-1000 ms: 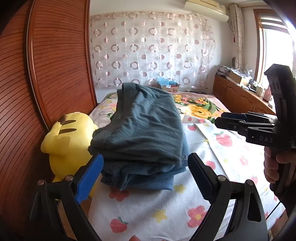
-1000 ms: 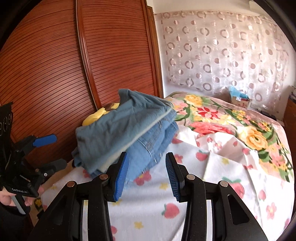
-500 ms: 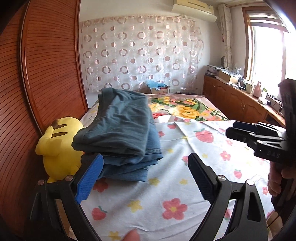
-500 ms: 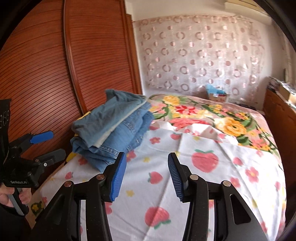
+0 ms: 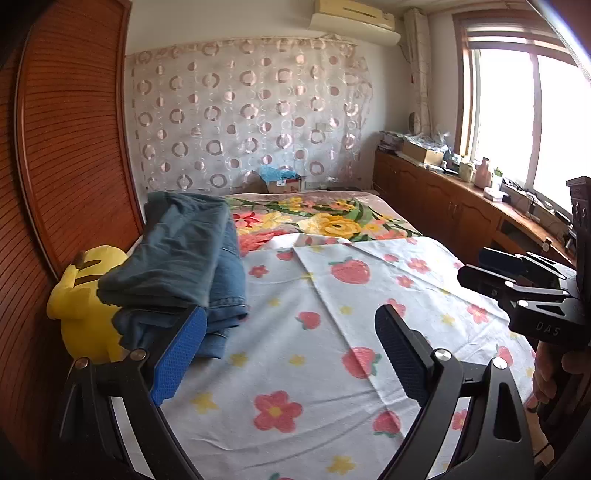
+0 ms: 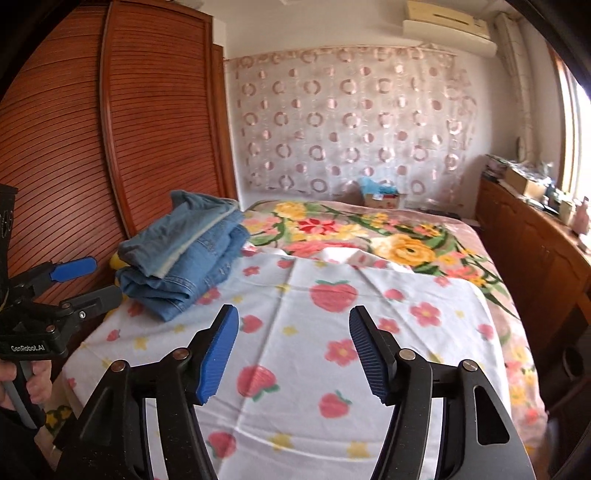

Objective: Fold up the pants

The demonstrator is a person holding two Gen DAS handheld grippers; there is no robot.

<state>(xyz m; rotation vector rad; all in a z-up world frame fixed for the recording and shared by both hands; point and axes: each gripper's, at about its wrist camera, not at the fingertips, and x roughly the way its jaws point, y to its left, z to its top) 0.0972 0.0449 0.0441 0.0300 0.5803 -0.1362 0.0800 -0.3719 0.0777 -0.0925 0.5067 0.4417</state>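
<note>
- Denim, folded into a stack: in the left wrist view the pants [image 5: 184, 266] lie at the bed's left edge, resting partly on a yellow plush toy [image 5: 83, 299], seemingly set aside as finished. The left gripper [image 5: 291, 354] hangs spread and empty over the strawberry-print sheet [image 5: 332, 369].
- In the right wrist view the right gripper [image 6: 293, 354] is opening with nothing between its jaws; the pants sit beside the wooden wardrobe [image 6: 147, 110], and a circle-patterned curtain [image 6: 351, 122] hangs behind.

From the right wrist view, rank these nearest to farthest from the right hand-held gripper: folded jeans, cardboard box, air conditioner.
1. Folded jeans, on the bed's left edge, ahead-left of the right hand-held gripper.
2. Cardboard box, past the bed's far end.
3. Air conditioner, high on the far wall.
</note>
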